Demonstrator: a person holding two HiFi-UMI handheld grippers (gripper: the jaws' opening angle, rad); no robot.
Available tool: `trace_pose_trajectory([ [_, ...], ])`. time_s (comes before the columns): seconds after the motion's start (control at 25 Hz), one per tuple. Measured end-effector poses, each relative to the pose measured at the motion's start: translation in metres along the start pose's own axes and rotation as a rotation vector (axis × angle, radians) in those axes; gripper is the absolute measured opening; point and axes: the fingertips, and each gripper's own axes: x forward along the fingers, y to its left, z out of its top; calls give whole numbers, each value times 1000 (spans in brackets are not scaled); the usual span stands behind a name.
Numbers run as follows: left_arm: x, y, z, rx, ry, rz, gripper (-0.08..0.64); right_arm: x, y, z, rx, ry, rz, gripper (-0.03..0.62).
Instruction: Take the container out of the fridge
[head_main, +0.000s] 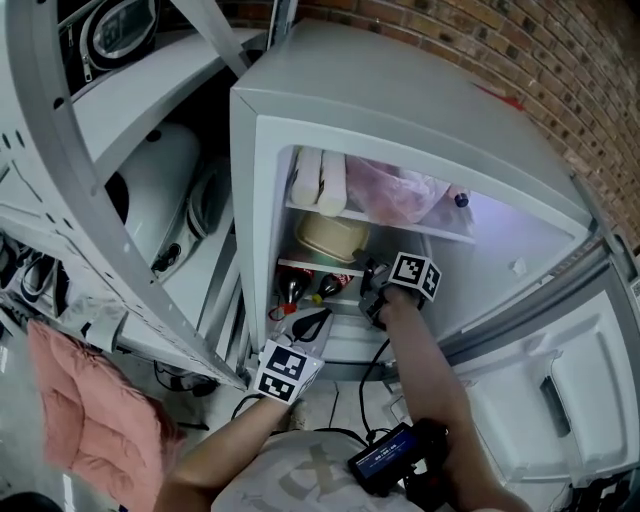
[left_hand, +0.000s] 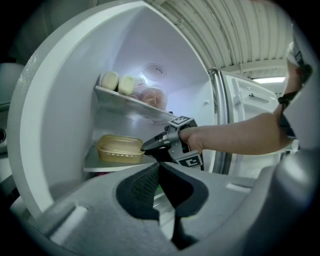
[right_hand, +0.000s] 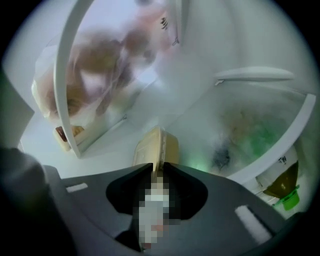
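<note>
The container (head_main: 330, 235) sits flat, lid up, on the middle shelf (head_main: 300, 265) of the open fridge (head_main: 400, 110). It is under the top shelf, which carries two pale blocks (head_main: 320, 180) and a pink bag (head_main: 395, 190). Its long axis runs side to side across the fridge, along the shelf's front edge. One short end points toward the door side, where the right gripper (head_main: 368, 272) reaches in.

In the left gripper view the container (left_hand: 120, 148) is a shallow, tan, slightly see-through tub. It has rounded corners, a lipped rim and a lid of the same colour. It is longer than it is deep and rests toward the left of the shelf (left_hand: 95, 162).

The right gripper (left_hand: 145, 146) meets the container's right end at rim height. In the right gripper view, which is rolled over, the container (right_hand: 157, 145) runs straight away from the camera. Its rim enters edge-on between the jaws of the right gripper (right_hand: 158, 167). Those jaws stand only a narrow gap apart and are clamped on that rim.

The left gripper (head_main: 312, 325) is held low in front of the fridge, below the container's shelf and clear of it. Its jaws (left_hand: 159, 167) are pressed together with nothing between them.

Bottles (head_main: 295, 285) lie under the middle shelf.
</note>
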Motion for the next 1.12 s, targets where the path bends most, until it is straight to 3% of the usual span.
trace_pose_trajectory([
  [0.52, -28, -30, -10, 25, 21, -22, 0, -47, -2, -27, 97, -76, 67, 41],
  [1.12, -90, -72, -43, 31, 40, -20, 0, -123, -9, -98, 84, -61, 48, 41],
])
